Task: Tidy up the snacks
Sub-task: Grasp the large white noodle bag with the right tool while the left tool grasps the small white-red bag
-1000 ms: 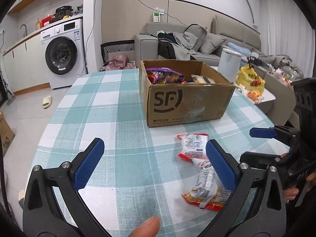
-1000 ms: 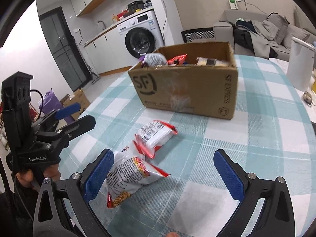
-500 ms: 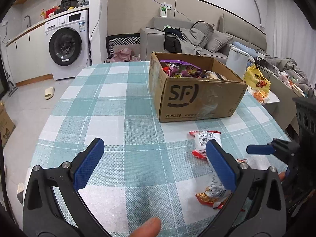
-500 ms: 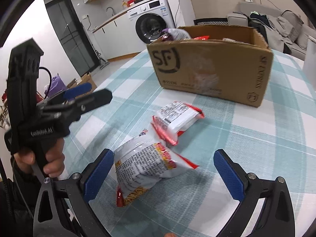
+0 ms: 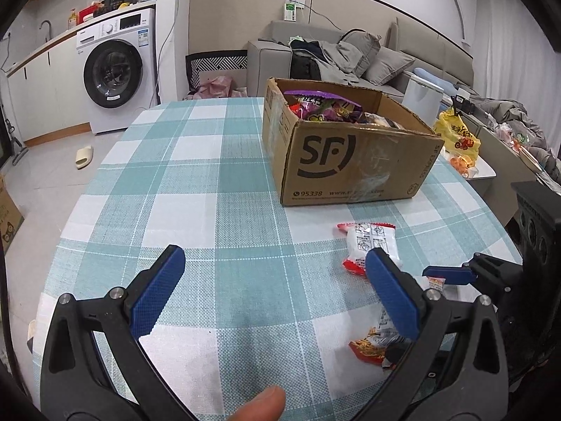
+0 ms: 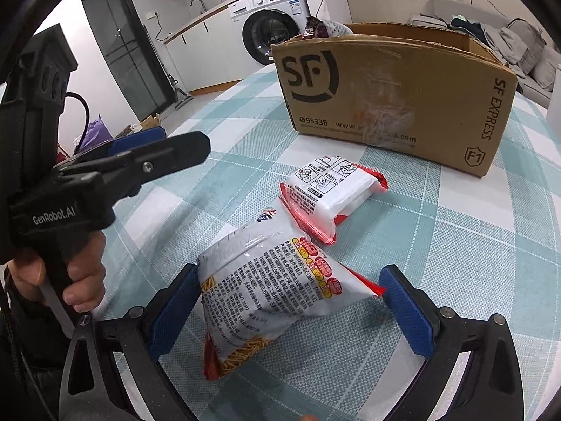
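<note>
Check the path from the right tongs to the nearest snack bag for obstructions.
Nothing blocks it: the open right tongs already straddle the white-and-red printed snack bag on the checked tablecloth. The smaller white-and-red packet lies beyond.
</note>
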